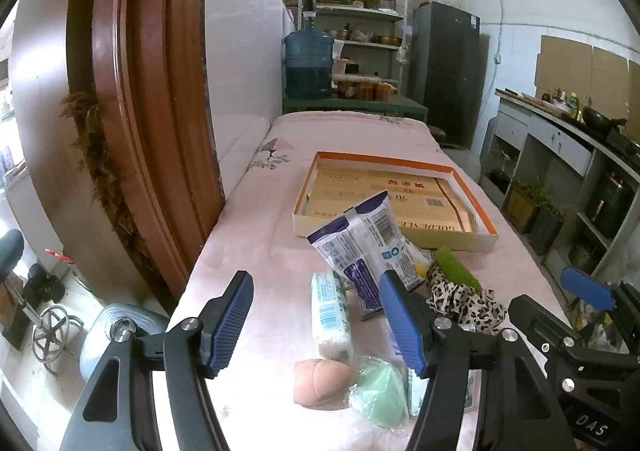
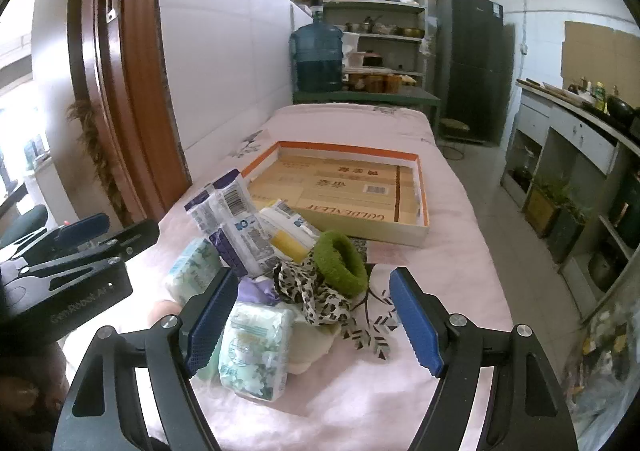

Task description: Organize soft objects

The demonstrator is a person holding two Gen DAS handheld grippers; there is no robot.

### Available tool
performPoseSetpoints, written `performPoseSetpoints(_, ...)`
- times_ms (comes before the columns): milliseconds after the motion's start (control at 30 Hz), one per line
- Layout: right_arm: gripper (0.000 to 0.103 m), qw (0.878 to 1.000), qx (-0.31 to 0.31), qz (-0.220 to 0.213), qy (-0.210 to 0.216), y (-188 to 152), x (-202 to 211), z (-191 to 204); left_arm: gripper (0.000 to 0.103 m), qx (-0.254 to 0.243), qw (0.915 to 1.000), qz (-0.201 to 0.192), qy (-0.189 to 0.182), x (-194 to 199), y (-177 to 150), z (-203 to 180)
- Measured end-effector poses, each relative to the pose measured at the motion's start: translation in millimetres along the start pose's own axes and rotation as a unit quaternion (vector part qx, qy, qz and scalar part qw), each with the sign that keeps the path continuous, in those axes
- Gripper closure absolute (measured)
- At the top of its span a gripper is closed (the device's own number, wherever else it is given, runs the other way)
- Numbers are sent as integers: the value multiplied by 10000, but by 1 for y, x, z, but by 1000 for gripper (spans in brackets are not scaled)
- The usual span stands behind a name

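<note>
1. Where the pink-covered worktop (image 2: 400, 391) meets its near end, the soft objects lie in a loose heap just in front of a shallow orange-rimmed box (image 2: 416, 229).
2. In the heap, a purple-and-white packet (image 1: 366, 247) leans up against the box's near wall, with a green scrunchie (image 2: 340, 263) and a leopard-print cloth (image 2: 308, 291) just beside it.
3. Nearer the cameras lie tissue packs (image 2: 256, 351), a peach sponge (image 1: 322, 383) and a pale green sponge (image 1: 378, 391) in clear wrap.
4. The box holds only flat printed cardboard; none of the soft things is inside it.
5. The left hand-held gripper (image 1: 316, 325) hangs above the heap with jaws spread wide, gripping nothing.
6. The right hand-held gripper (image 2: 314, 319) is likewise released, its blue pads (image 2: 416, 321) either side of a tissue pack without pressing it.
7. Behind stand a water jug (image 1: 308, 65), shelves (image 1: 360, 11) and a dark fridge (image 1: 448, 71).
</note>
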State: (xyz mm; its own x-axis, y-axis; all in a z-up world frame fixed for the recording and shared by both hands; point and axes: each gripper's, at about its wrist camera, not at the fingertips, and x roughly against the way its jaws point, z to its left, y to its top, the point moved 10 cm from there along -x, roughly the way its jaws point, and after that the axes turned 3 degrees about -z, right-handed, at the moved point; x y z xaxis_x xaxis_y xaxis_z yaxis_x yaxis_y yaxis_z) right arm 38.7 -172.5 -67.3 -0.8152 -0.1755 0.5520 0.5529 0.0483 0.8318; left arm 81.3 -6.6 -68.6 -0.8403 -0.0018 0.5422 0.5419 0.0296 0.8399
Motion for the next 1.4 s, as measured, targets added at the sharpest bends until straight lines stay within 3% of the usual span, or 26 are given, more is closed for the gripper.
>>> performPoseSetpoints(1400, 24, 9995, 0, 256, 194, -10, -19, 2, 37, 112, 9996, 261, 18, -18, -9, 10)
